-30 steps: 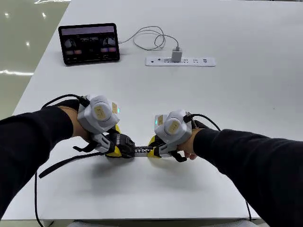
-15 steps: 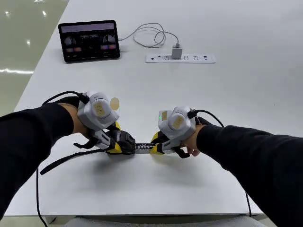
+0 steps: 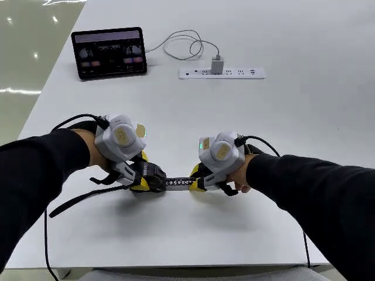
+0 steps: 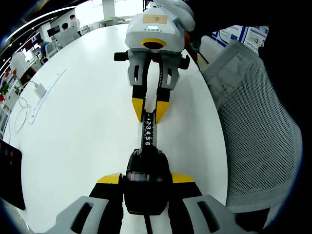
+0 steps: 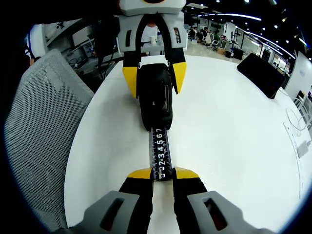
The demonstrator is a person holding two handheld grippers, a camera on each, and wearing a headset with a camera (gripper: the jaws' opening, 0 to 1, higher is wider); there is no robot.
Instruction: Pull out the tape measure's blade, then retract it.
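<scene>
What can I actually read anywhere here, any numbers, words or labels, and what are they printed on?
"2 3 4 5 6": on the tape measure's blade, left gripper view.
"3 4 5 6 7": same blade, right gripper view; lower digits unclear.
Label on the right gripper: too blurred to read.
Tablet screen: too small to read.

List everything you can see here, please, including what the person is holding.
table: one, white, under everything.
tape measure: one, black case, near edge of the table.
blade: one, black-and-white numbering, out a short way.
tablet: one, black, screen lit, far left.
power strip: one, white, far side.
charger: one, white, plugged into the strip, cable looped.
chair: one, grey mesh, beside the table.
left gripper: grey, yellow tips, clamping the case.
right gripper: same colours, pinching the blade's end.
sleeves: two, black.
</scene>
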